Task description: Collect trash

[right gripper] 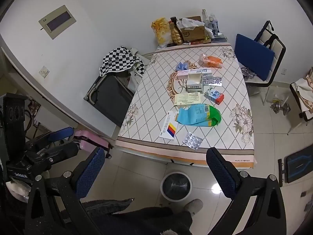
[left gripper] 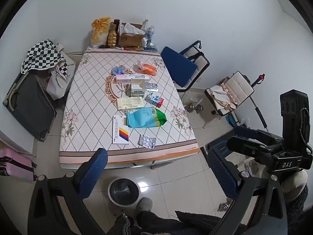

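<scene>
Trash lies on the patterned table (left gripper: 88, 105): a blue-green bag (left gripper: 146, 116), a white box with coloured stripes (left gripper: 120, 130), a blister pack (left gripper: 147, 141), a cream box (left gripper: 130, 102), a small blue-red carton (left gripper: 154, 99), an open white box (left gripper: 138, 88), a pink Doctor box (left gripper: 132, 77) and an orange wrapper (left gripper: 147, 68). A white-rimmed bin (left gripper: 123, 193) stands on the floor before the table; it also shows in the right wrist view (right gripper: 176, 186). My left gripper (left gripper: 156, 173) and right gripper (right gripper: 155, 173) are open, empty, held above the floor short of the table.
Snack bag, gold bottle and cardboard box (left gripper: 130, 37) stand at the table's far end. Open suitcase with checkered cloth (left gripper: 31, 101) and pink case (left gripper: 14, 164) on the left. Chairs (left gripper: 187, 66) and dumbbells (left gripper: 193, 107) on the right. A slippered foot (left gripper: 144, 205) beside the bin.
</scene>
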The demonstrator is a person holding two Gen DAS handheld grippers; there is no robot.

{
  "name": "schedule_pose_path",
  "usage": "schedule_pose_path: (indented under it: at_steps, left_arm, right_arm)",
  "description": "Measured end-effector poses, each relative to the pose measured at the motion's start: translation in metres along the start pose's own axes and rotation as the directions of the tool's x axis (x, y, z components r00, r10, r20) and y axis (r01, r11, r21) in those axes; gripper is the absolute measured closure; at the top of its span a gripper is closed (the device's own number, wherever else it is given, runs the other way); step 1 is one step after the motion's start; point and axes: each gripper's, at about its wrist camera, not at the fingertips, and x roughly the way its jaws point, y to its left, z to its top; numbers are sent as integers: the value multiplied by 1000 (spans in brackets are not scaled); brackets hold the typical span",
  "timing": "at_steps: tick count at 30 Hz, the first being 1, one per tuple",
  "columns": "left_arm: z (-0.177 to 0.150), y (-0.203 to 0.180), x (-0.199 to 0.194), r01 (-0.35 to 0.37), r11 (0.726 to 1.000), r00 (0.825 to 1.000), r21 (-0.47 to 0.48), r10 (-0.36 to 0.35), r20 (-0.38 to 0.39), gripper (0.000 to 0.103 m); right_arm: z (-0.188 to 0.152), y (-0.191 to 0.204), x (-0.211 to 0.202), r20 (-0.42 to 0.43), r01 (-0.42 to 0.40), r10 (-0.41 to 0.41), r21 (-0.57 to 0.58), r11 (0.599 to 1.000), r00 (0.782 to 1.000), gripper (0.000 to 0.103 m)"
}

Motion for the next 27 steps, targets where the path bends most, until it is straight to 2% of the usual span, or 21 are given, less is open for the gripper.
schedule_pose_path:
  at_steps: [11, 25, 27]
  left_arm:
    - [-6, -9, 1, 2, 1000, 1000, 28, -2, -5, 0]
    - [2, -15, 12, 2, 1000, 1000, 5, -2, -5, 0]
    - [-5, -13, 0, 3, 1000, 1000, 19, -3, -5, 0]
  right_arm:
    - [-4, -4, -6, 7, -5, 6, -2, 1000, 1000, 0]
    - [-9, -3, -11, 4, -13, 13, -10, 1000, 1000, 0]
    - [-11, -3, -12, 3, -15, 15, -11, 1000, 1000, 0]
